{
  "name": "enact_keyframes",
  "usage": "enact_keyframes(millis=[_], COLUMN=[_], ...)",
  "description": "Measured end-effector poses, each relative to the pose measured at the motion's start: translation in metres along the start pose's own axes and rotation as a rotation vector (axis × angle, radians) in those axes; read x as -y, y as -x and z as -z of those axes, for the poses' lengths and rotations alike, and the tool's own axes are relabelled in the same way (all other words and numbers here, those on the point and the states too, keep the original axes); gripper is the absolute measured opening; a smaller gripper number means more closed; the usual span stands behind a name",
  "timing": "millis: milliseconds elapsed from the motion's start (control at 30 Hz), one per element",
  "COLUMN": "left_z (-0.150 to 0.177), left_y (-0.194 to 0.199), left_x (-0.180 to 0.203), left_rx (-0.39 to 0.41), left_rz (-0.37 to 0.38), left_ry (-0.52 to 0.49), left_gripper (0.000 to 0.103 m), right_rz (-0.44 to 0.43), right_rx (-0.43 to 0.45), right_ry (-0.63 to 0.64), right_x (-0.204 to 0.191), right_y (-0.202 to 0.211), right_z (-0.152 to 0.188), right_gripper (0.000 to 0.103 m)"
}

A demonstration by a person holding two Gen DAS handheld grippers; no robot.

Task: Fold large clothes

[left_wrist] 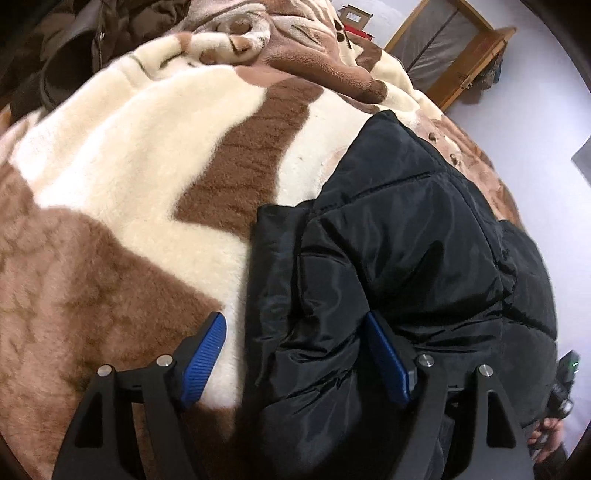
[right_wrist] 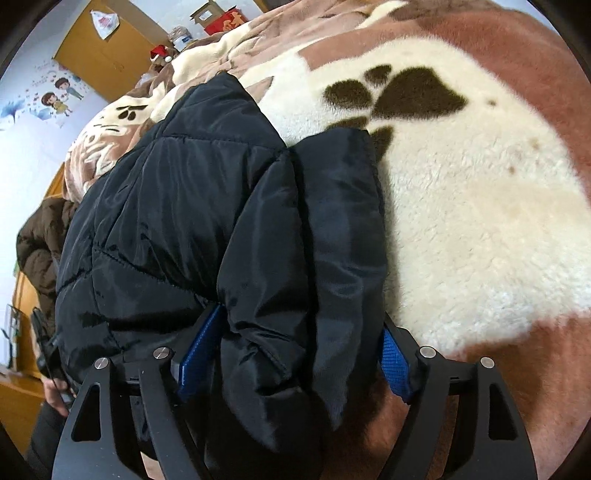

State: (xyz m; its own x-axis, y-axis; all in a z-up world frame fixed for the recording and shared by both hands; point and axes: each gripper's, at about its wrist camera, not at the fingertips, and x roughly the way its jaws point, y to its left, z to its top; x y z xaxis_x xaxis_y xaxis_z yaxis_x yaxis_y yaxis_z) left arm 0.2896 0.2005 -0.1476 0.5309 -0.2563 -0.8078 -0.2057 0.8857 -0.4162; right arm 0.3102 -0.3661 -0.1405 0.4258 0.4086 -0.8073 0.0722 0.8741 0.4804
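- A black puffer jacket (left_wrist: 399, 258) lies bunched on a plush brown-and-cream blanket (left_wrist: 140, 155) that covers the bed; a dark paw print (right_wrist: 402, 92) marks the cream patch just beyond the jacket's edge.
- The left gripper (left_wrist: 295, 354) has its jaws spread wide: one blue pad (left_wrist: 205, 360) sits over the blanket, the other against the jacket's folds, with the garment's edge between them.
- The right gripper (right_wrist: 291, 354) also stands wide, a thick roll of jacket filling the gap between its blue pads (right_wrist: 393, 362); whether the pads press the fabric cannot be told.
- A brown coat (right_wrist: 40, 243) lies past the jacket at the bed's far side.
- Containers: an open cardboard box (right_wrist: 208, 13) and a red box (right_wrist: 225, 20) stand beyond the bed; their contents are not visible.
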Motion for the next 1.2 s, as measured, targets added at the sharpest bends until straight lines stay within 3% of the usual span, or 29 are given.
enact_keyframes(millis=[267,333,400,533,633,733,867,967,1200], left_z=[-0.004,-0.006,-0.003,-0.002,-0.005,-0.006,-0.005,-0.004,0.032], left_y=[-0.014,-0.019,-0.019,-0.024,-0.030,-0.029,-0.010,0.020,0.103], left_x=[-0.004,-0.002,-0.001,-0.003,0.004,0.015,0.030,0.041,0.052], left_rx=[-0.028,-0.032,-0.031,-0.037,-0.046,-0.052,-0.039,0.003,0.095], left_rz=[0.064,0.076,0.093,0.122,0.098,0.091,0.040,0.023,0.094], left_ry=[0.031,0.036,0.046,0.059,0.036,0.017,-0.028,-0.059,-0.079], left_gripper=[0.082,0.082,0.080,0.080,0.079,0.061,0.034,0.028,0.027], right_rz=[-0.067,-0.076,-0.084,-0.081,-0.066,-0.044,-0.020,-0.018,-0.058], right_rx=[-0.019,-0.018,-0.012,-0.010,-0.013,-0.011,0.001,0.035,0.092], right_ry=[-0.004,0.007,0.024,0.034,0.032,0.032,0.055,0.075,0.123], right_x=[0.008,0.006,0.000,-0.005,-0.010,-0.016,-0.030,-0.043,-0.053], right_y=[-0.008,-0.008,-0.004,-0.005,-0.014,-0.015,0.000,0.025,0.089], right_z=[-0.001,-0.001,0.001,0.002,-0.003,-0.005,-0.007,-0.007,0.021], right_gripper=[0.077,0.072,0.059,0.056,0.055,0.051,0.033,0.027,0.025])
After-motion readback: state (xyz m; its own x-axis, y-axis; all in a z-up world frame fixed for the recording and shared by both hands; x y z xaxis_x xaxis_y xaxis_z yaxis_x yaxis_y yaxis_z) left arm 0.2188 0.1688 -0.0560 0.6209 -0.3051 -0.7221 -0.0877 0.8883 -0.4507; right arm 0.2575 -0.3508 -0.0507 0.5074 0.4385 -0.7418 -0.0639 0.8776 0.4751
